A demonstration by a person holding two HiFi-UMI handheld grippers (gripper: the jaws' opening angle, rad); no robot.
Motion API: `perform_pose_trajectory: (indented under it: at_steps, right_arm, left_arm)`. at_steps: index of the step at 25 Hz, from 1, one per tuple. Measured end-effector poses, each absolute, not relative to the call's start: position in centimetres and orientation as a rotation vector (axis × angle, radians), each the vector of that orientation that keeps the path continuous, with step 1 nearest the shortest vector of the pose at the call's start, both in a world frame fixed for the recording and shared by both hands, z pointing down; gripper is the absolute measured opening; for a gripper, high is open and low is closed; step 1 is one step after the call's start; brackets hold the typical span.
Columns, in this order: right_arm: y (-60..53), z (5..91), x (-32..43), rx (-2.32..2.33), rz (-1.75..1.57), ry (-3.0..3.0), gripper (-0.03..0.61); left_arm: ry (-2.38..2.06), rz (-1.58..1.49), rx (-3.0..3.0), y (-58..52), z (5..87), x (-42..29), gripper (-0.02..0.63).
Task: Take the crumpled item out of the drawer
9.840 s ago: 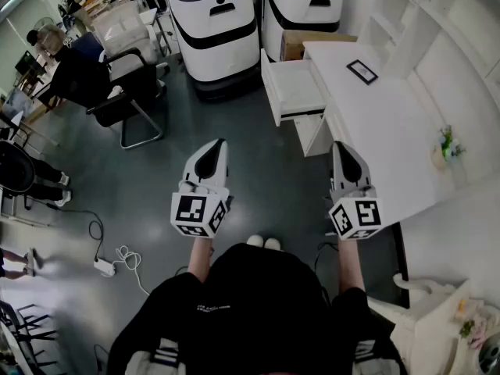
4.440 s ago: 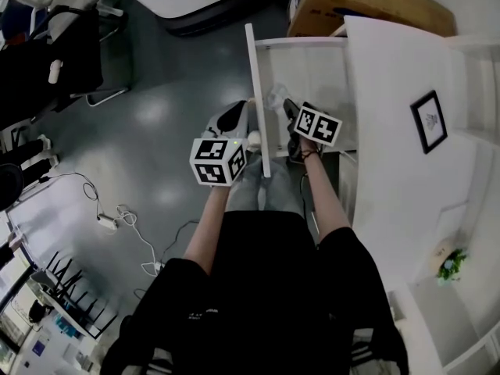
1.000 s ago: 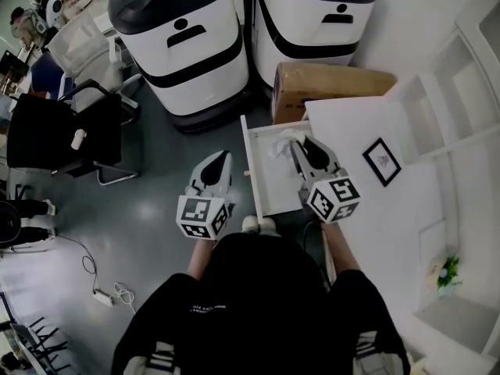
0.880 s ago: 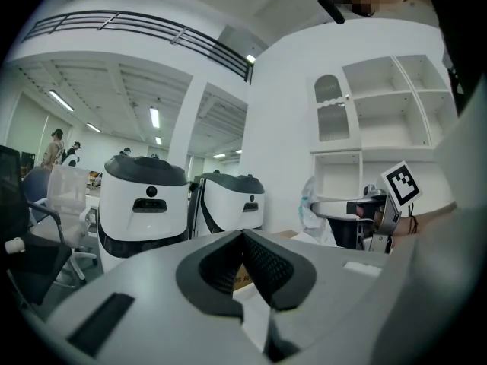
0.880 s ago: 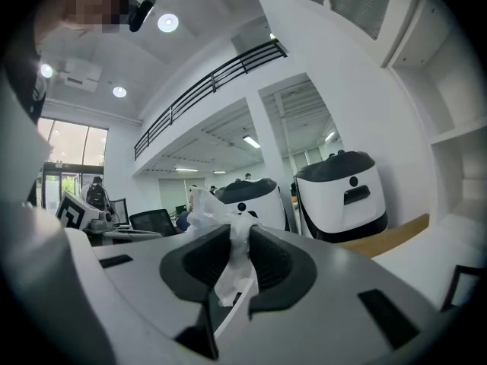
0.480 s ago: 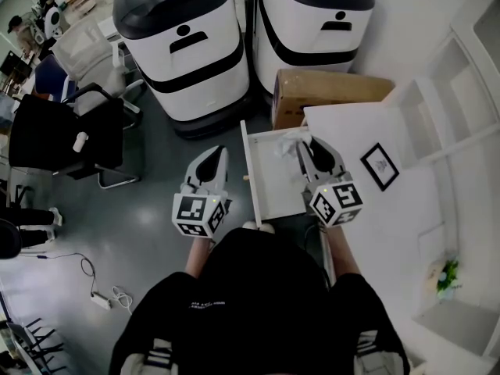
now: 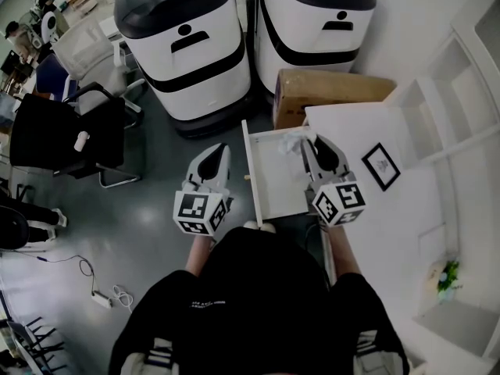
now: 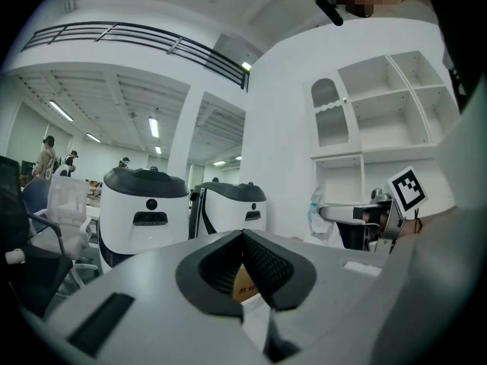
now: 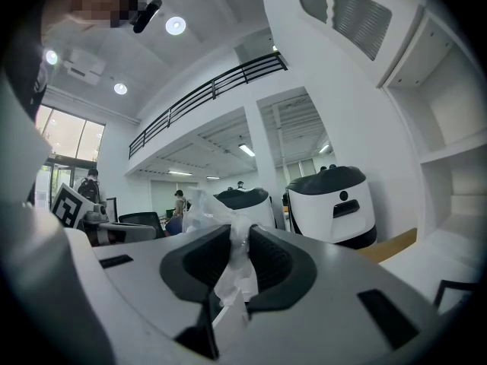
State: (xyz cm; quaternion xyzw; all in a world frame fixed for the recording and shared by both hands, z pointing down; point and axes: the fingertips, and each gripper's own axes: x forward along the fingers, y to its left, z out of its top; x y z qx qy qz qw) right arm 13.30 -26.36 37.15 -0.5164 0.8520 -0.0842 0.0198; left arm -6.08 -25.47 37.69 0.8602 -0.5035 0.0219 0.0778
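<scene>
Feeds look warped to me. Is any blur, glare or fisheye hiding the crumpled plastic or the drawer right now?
Head view: sharp and evenly lit, edges bowed by the wide lens; the open white drawer reads clearly. Right gripper view: strong fisheye with dark corners, yet the crumpled clear plastic wrapper is sharp, pinched in the right hand-held gripper. Left gripper view: same fisheye, mosaic patch at top.

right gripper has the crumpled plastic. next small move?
Probably carry it sideways off the drawer toward the desktop, keeping the jaws clamped. The right gripper pinches the crumpled plastic between its pads, and the head view shows it over the open drawer's far end, not yet clear of it.
</scene>
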Motion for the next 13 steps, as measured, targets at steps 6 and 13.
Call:
perform_pose_trajectory:
  at_steps: [6,13]
  right_arm:
    - [-26.51,37.01,13.39,-1.612,-0.235,2.638,0.066]
    - [-26.53,37.14,13.77,-1.637,-0.243,2.625,0.066]
  left_arm:
    - [-1.502,0.058,2.584,-25.75,37.47,-6.00,-0.002]
    - [-1.498,0.063,2.581,-25.87,37.56,-5.97,-0.002]
